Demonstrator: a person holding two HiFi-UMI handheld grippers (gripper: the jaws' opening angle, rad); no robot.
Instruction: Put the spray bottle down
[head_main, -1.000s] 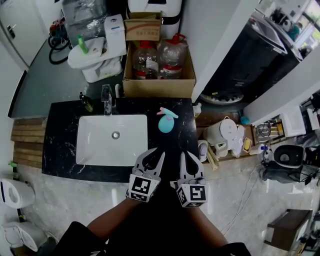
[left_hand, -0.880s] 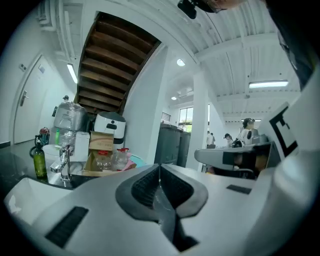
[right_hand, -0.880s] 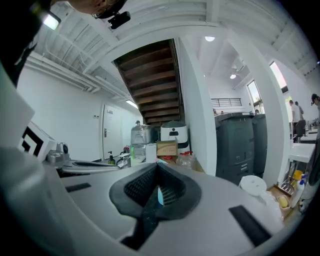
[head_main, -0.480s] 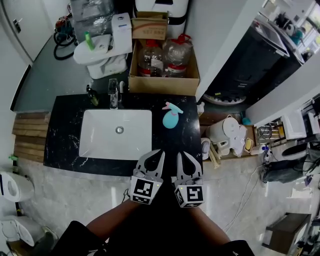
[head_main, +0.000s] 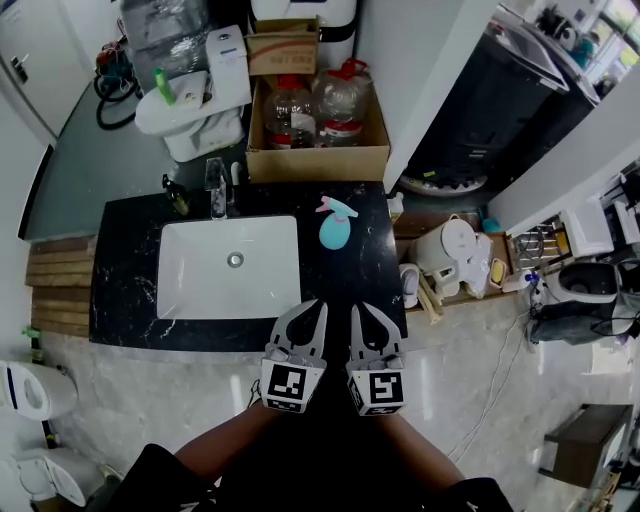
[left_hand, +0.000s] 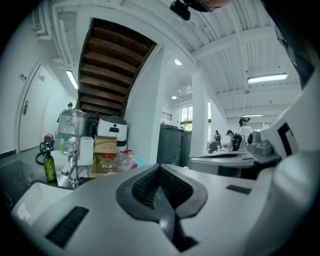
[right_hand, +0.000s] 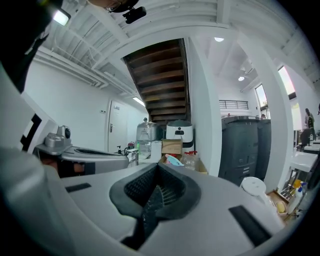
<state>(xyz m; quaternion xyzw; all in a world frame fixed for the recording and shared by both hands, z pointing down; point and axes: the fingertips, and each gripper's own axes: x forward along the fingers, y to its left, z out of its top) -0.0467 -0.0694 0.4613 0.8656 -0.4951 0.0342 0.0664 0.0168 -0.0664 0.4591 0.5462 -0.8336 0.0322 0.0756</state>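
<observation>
The teal spray bottle with a pink trigger stands on the black countertop, right of the sink, with nothing touching it. My left gripper and right gripper hover side by side over the counter's near edge, well short of the bottle. Both are shut with nothing between the jaws. In the left gripper view the closed gripper points level, and the spray bottle peeks above it. In the right gripper view the shut gripper sits below the distant spray bottle.
A white sink with a faucet fills the counter's left part, a dark bottle beside it. Behind stand a cardboard box of water jugs and a toilet. A white kettle sits right of the counter.
The left jaws, slightly apart a second ago, have closed. Both grippers have drawn back from the spray bottle toward the counter's near edge.
</observation>
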